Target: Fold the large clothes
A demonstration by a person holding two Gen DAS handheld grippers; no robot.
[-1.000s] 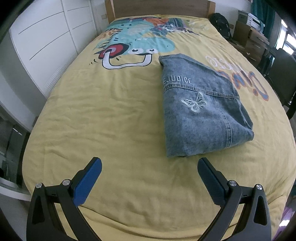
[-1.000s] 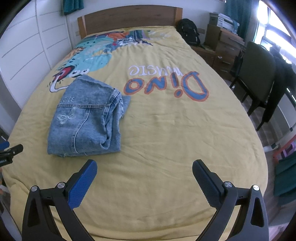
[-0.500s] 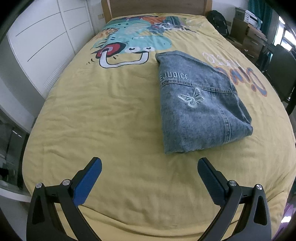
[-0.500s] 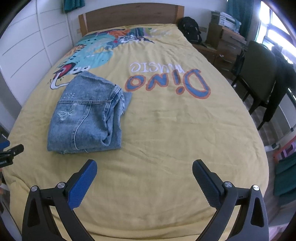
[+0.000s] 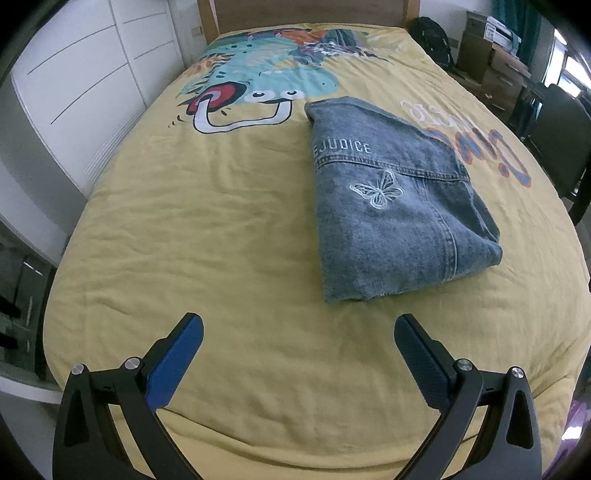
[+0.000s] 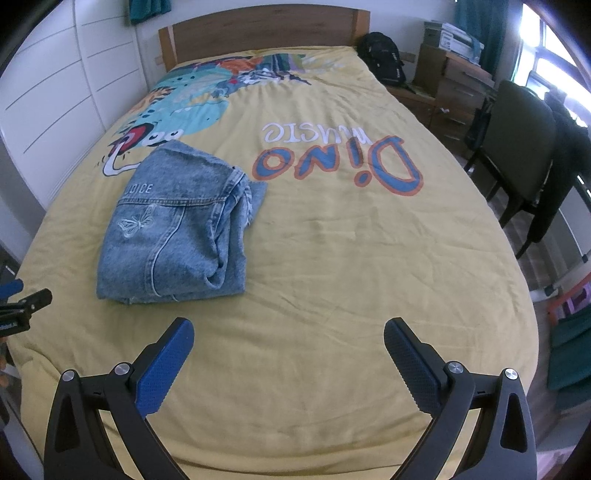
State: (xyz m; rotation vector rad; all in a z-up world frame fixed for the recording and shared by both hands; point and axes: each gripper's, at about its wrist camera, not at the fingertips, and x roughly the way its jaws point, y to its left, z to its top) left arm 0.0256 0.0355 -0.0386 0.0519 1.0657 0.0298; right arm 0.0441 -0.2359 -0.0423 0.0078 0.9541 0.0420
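A bedroom held a wide bed under a yellow cartoon-printed duvet (image 6: 332,258), with a wooden headboard (image 6: 258,33) at twelve o'clock and a dark chair (image 6: 517,155) at three. On that flat cover lay the blue denim garment with a white embroidered butterfly (image 5: 388,206), folded into a compact rectangle at one o'clock in the left view and ten o'clock in the right; the fold looked finished. The left hand-held gripper (image 5: 297,332) and right hand-held gripper (image 6: 288,336) hovered clear of it, jaws spread wide and empty, apparently released.
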